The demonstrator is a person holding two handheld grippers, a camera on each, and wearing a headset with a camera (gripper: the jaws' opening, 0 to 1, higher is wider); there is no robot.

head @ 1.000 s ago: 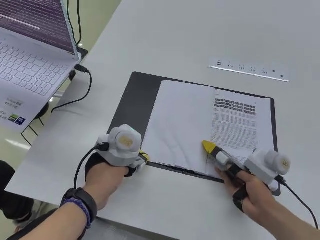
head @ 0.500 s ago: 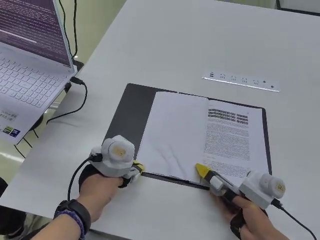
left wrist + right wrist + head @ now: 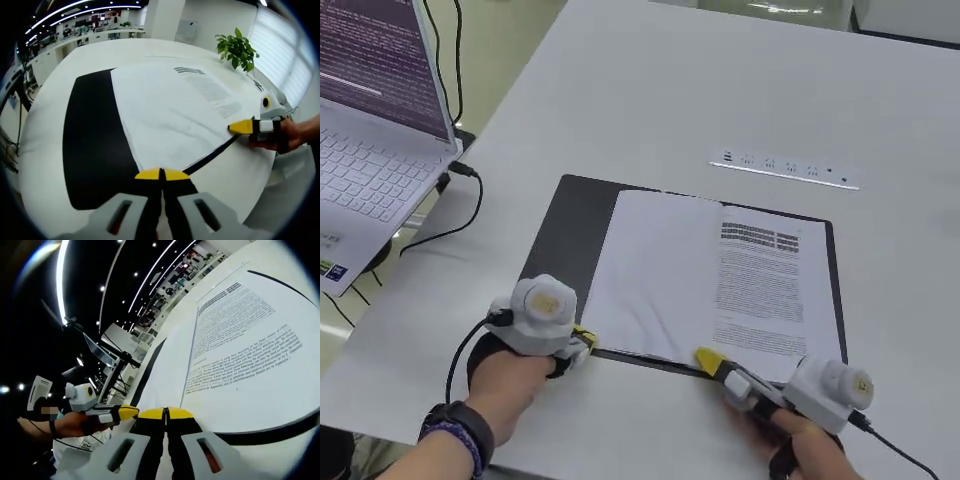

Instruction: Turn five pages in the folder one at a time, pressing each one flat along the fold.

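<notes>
A black folder (image 3: 565,235) lies open on the white table, with a blank white page (image 3: 655,270) left of the fold and a printed page (image 3: 765,280) right of it. Both pages lie flat. My right gripper (image 3: 708,358) is shut, its yellow tips (image 3: 165,413) at the near end of the fold, beside the printed page (image 3: 250,350). My left gripper (image 3: 582,340) is shut too, its tips (image 3: 161,174) resting on the near edge of the folder's black cover (image 3: 95,145), close to the blank page (image 3: 165,110). Nothing is held between either pair of jaws.
An open laptop (image 3: 370,130) stands at the far left on a stand, with a black cable (image 3: 450,225) trailing beside the folder. A power socket strip (image 3: 782,168) is set into the table beyond the folder. A potted plant (image 3: 237,47) stands far off.
My right gripper has slid along the fold toward me, from mid-page down to the folder's near edge. The left gripper has stayed at the folder's near left edge.
</notes>
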